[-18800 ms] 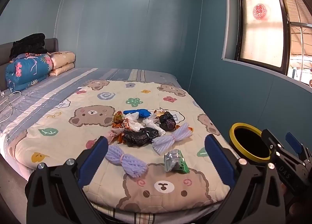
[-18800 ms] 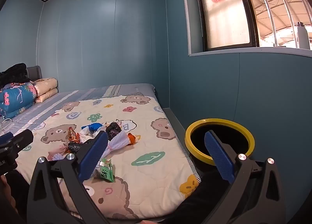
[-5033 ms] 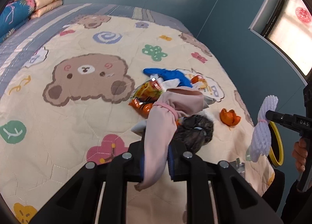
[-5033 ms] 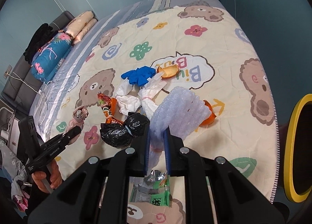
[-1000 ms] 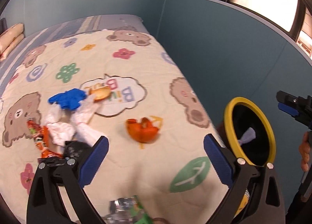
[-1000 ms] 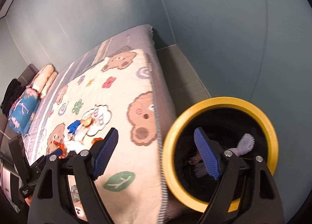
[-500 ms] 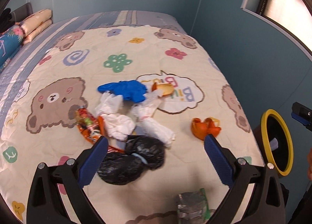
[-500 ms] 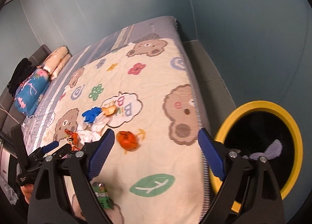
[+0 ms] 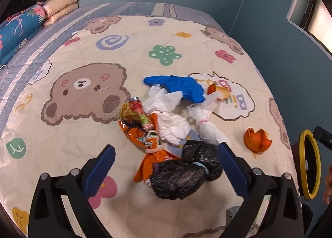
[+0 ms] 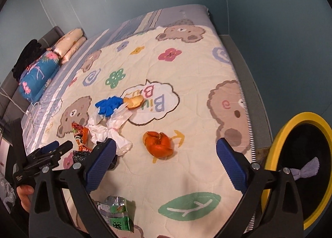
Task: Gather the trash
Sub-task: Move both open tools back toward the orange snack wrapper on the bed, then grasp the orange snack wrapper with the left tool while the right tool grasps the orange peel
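Trash lies heaped on the bear-print quilt (image 9: 87, 140): a black plastic bag (image 9: 186, 173), an orange snack wrapper (image 9: 143, 132), white bags (image 9: 172, 121), a blue glove (image 9: 178, 85) and orange peel (image 9: 257, 140). My left gripper (image 9: 166, 165) is open and empty, hovering just above the black bag. My right gripper (image 10: 164, 159) is open and empty above the orange peel (image 10: 158, 143). A green-silver wrapper (image 10: 115, 213) lies near the quilt's front edge. The yellow-rimmed bin (image 10: 276, 153) stands at the right of the bed, with a lilac bundle (image 10: 307, 170) inside.
Folded bedding and pillows (image 10: 39, 72) sit at the head of the bed. A second peel piece (image 10: 134, 101) lies by the blue glove (image 10: 109, 105). The blue wall runs along the bed's right side. The left gripper also shows in the right wrist view (image 10: 44, 157).
Both grippers have swung from the bin back over the bed. The left one has come down closer to the black bag; the right one now faces the orange peel.
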